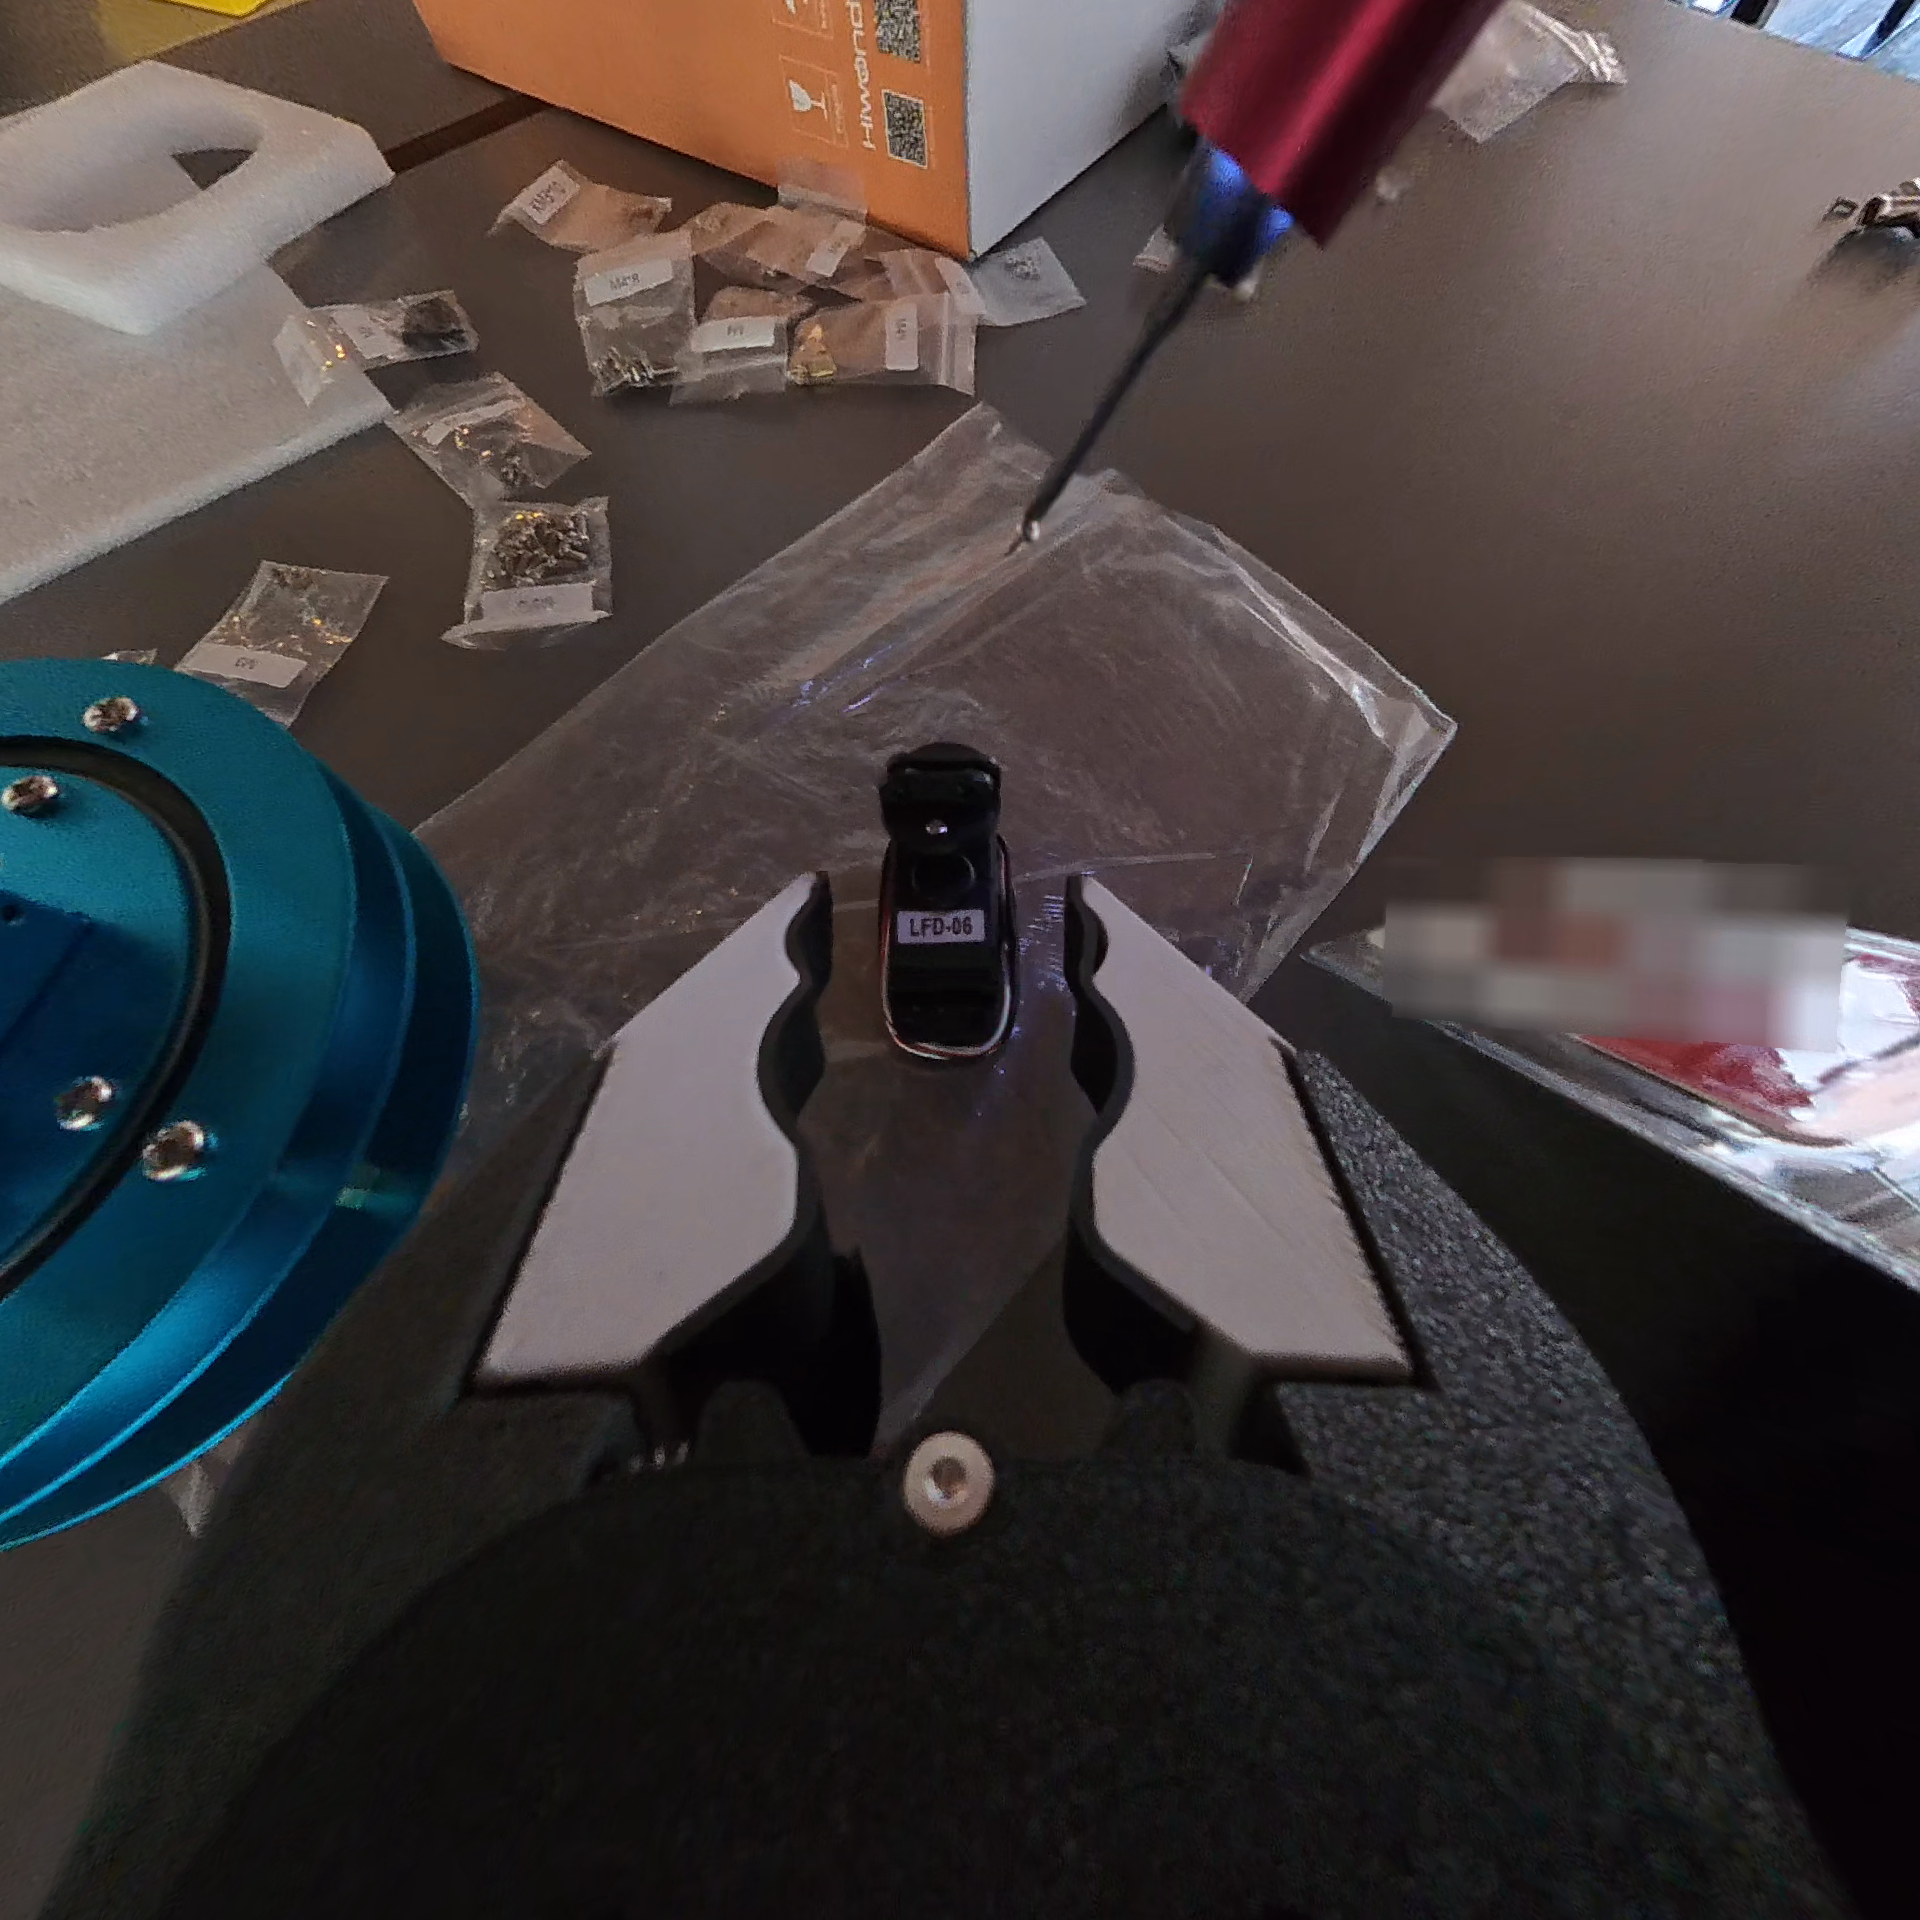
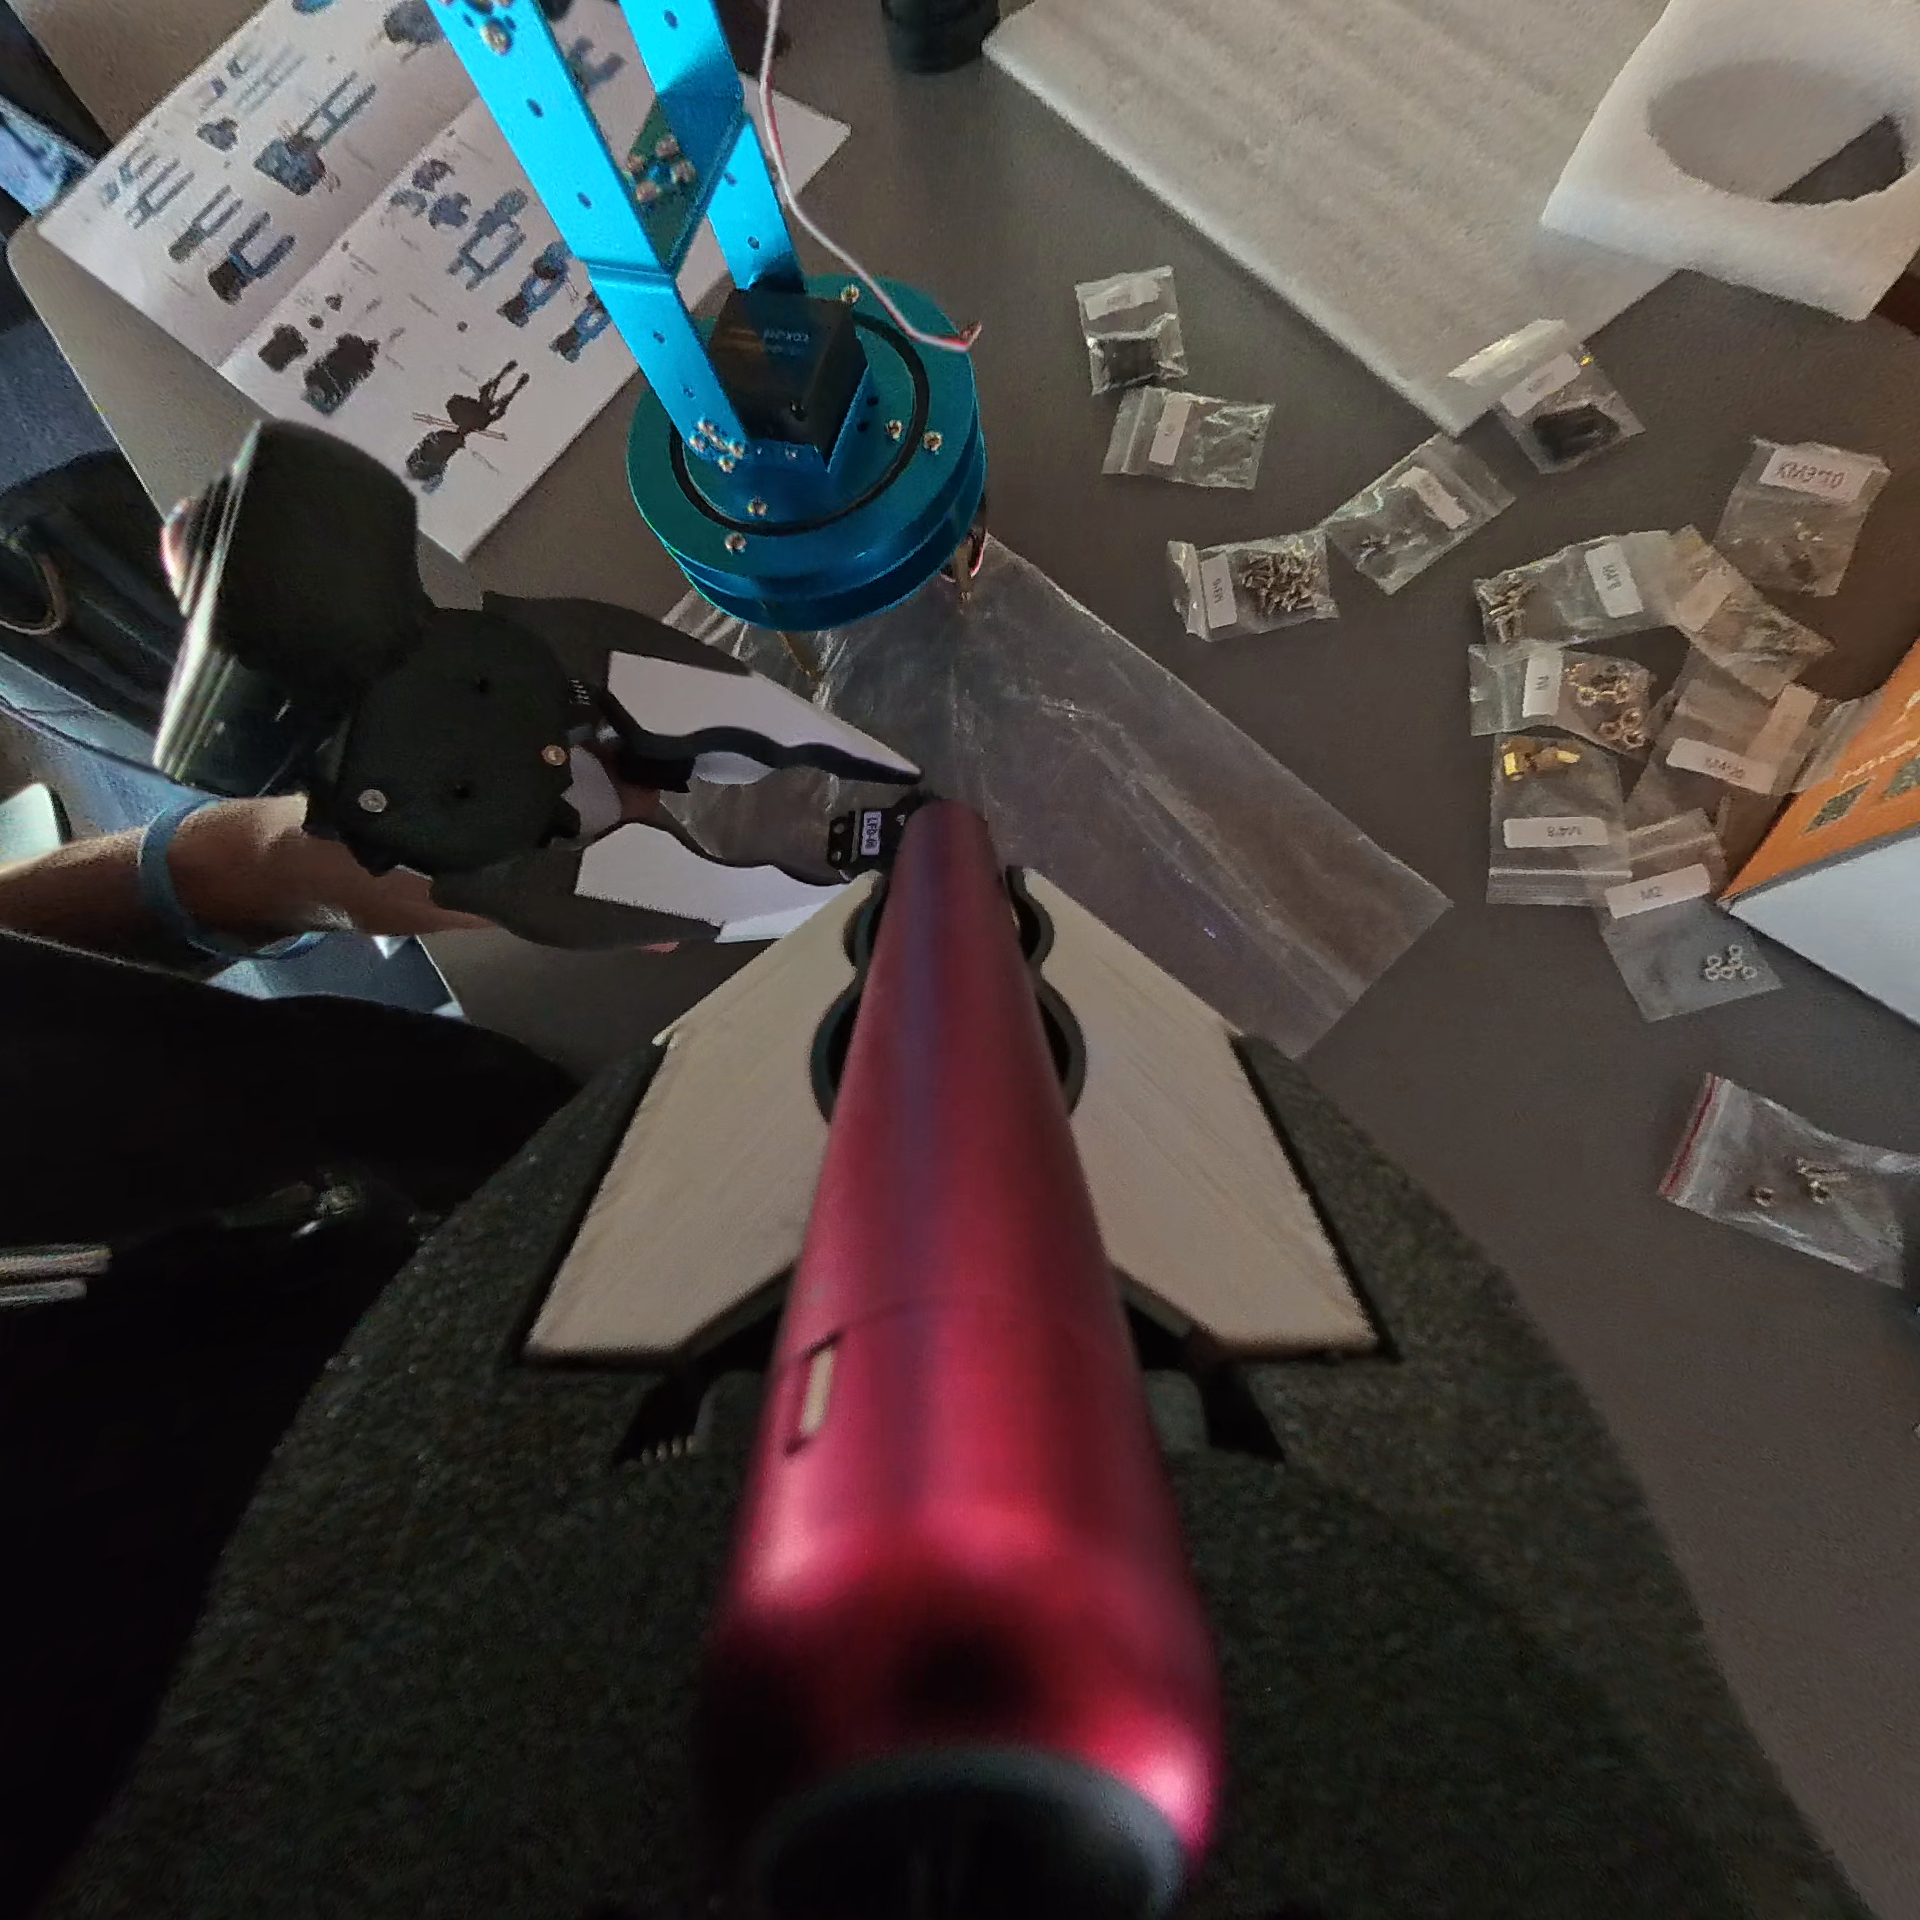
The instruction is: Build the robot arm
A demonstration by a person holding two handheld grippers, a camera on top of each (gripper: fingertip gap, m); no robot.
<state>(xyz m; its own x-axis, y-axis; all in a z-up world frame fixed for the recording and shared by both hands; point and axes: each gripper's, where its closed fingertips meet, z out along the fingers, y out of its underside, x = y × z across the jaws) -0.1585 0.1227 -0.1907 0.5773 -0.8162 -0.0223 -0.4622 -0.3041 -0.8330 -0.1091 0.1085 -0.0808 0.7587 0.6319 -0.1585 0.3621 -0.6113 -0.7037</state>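
Grey bench [image 1: 1558, 520] cluttered with small bags of screws [image 2: 1252, 584], an orange box [image 1: 707, 94] and white foam [image 1: 156, 197] carries a clear plastic bag [image 1: 1039, 707]. On it, at 12 o'clock between the spread fingers of the released left gripper [image 1: 945, 904], lies a small black servo [image 1: 940, 914], untouched: light, rigid, smooth-sided, best pinched across its flat flanks, clear of its thin wires. At 9 o'clock stands a blue round base [image 1: 208, 1039]. The right gripper [image 2: 940, 894] is clenched on a red screwdriver [image 2: 945, 1247], its tip poised just over the bag.

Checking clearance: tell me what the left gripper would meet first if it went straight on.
The small black servo: it sits on the clear plastic bag between the left gripper's open jaws, near the tips. Beyond lies only bag and table, though depth is uncertain.
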